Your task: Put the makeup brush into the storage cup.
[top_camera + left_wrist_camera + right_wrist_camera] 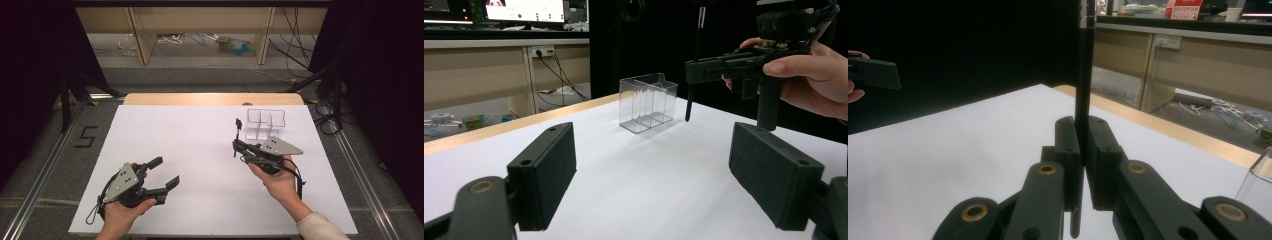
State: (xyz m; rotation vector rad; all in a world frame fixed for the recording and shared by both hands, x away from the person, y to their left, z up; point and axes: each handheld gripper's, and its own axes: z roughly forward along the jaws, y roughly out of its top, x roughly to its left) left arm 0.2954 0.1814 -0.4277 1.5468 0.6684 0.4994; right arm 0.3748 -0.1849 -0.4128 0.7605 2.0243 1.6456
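A black "5" point(87, 136) marks the floor left of the left gripper point(167, 173), jaws apart and empty, while the right gripper point(235, 146) clamps a thin black stick point(238, 131) upright, just beside a clear plastic compartment box point(265, 122).

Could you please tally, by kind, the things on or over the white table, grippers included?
Grippers: 2, left gripper open, right gripper shut on the pen
Black pen: 1
Clear compartment organizer: 1
Total: 4
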